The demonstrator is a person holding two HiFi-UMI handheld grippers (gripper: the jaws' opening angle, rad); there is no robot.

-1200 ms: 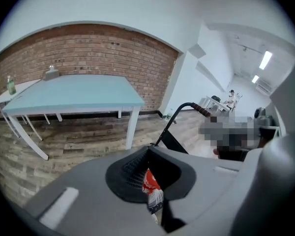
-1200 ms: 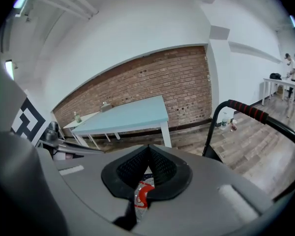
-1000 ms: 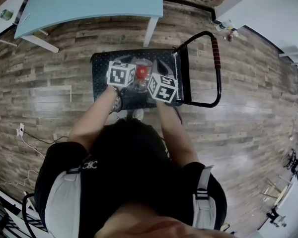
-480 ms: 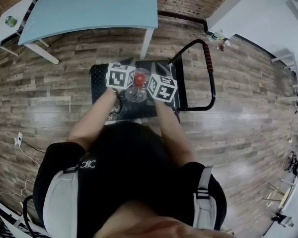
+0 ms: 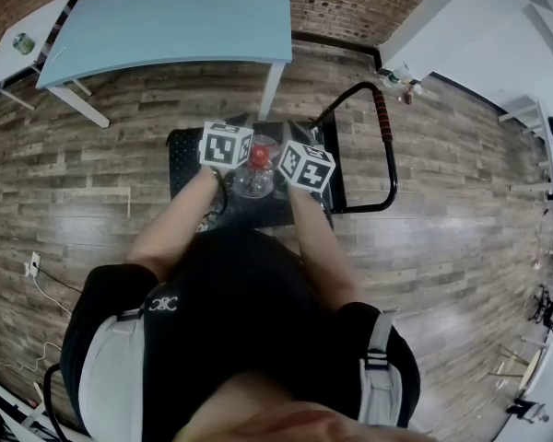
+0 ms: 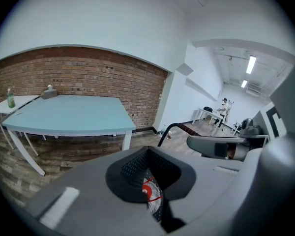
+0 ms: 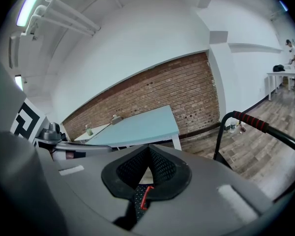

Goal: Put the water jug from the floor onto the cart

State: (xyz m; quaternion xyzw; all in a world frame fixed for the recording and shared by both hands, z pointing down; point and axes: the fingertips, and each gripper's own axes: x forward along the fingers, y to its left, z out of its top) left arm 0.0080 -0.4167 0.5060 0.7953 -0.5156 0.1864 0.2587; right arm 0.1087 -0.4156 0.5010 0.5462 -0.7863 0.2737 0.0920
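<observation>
The water jug (image 5: 255,175), clear with a red cap (image 5: 259,156), stands on the black cart deck (image 5: 186,157). My left gripper (image 5: 227,146) is close on its left side and my right gripper (image 5: 305,167) close on its right, both above the deck. Both are shut with nothing between the jaws. Whether they touch the jug I cannot tell. In the left gripper view a bit of red and white jug (image 6: 150,193) shows past the closed jaws. The right gripper view shows the deck's tread plate (image 7: 137,193) below the closed jaws.
The cart's black handle with a red grip (image 5: 385,122) rises at the right. A light blue table (image 5: 166,17) stands just beyond the cart. At far left is a white table with a green bottle (image 5: 23,42). A cable (image 5: 46,265) lies on the wood floor.
Both grippers have risen a little on either side of the jug. The head has risen too, so the cart and jug look smaller. The jug has stayed on the deck.
</observation>
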